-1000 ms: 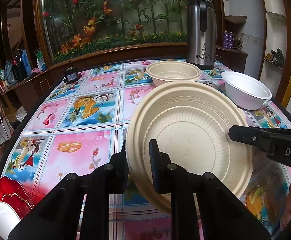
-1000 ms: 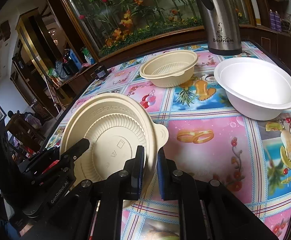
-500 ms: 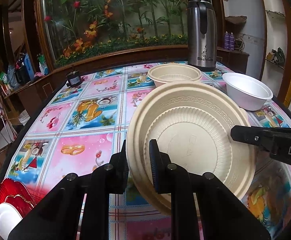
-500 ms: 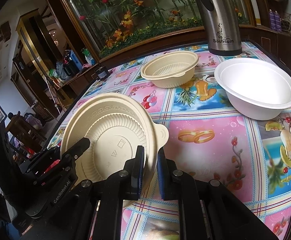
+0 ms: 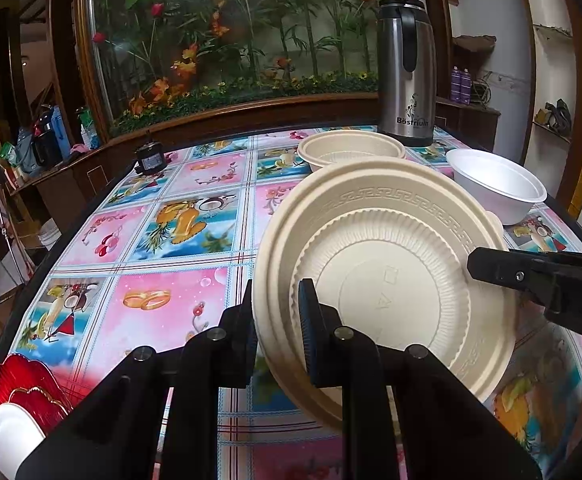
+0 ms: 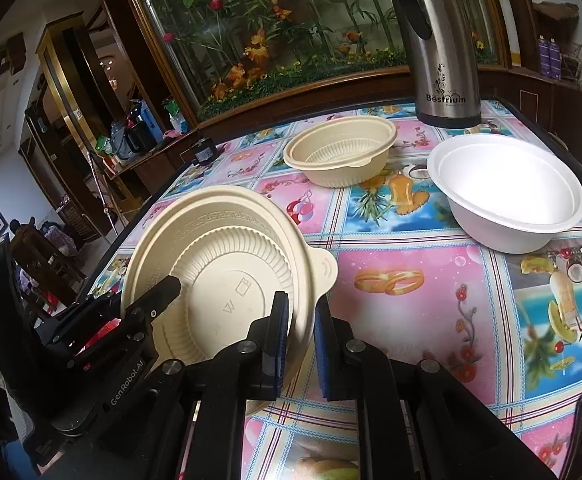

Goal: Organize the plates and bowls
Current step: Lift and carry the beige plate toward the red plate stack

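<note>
A cream bowl hangs tilted above the table with its ribbed underside towards both cameras. My left gripper is shut on the bowl's left rim. My right gripper is shut on the opposite rim of the same cream bowl, near its small tab handle. Each view also shows the other tool: the right gripper at the right edge, the left gripper at the lower left. A second cream bowl and a white bowl stand upright farther back on the table.
A steel thermos jug stands at the table's far edge behind the second cream bowl and the white bowl. Red scalloped plates with a white plate on top lie at the near left. A small black object sits far left.
</note>
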